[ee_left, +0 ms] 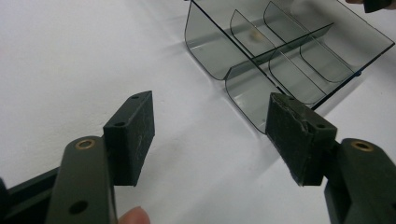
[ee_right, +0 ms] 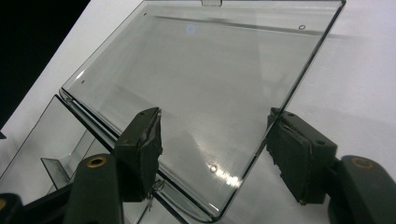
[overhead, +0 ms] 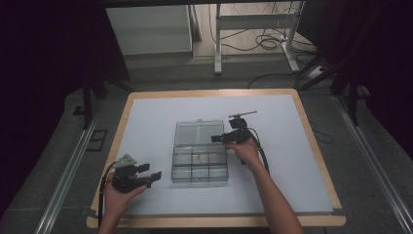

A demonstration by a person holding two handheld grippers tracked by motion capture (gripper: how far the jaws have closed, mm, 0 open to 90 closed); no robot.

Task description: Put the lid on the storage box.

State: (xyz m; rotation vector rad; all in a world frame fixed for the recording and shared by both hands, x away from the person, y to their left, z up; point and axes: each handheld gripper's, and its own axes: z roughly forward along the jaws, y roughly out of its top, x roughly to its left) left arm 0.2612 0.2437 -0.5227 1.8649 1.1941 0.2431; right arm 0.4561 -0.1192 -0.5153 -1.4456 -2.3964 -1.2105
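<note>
A clear plastic compartment box [overhead: 199, 168] stands mid-table with its lid [overhead: 197, 132] swung open behind it. One compartment holds a small pale item [overhead: 198, 156]. My right gripper [overhead: 217, 139] is at the lid's right edge near the hinge. In the right gripper view its jaws [ee_right: 215, 144] stand open, straddling a corner of the lid [ee_right: 205, 79] with the pads off it, and the box's dividers [ee_right: 53, 163] show at the lower left. My left gripper [overhead: 151, 174] rests left of the box, open with nothing in it [ee_left: 212, 140], pointing at the box [ee_left: 280, 51].
A white mat [overhead: 146, 122] covers the wooden table [overhead: 214, 222]. Beyond the far edge stand a white desk frame [overhead: 218, 44] and loose cables [overhead: 265, 44] on the floor. Metal rails [overhead: 68, 175] run along both sides of the table.
</note>
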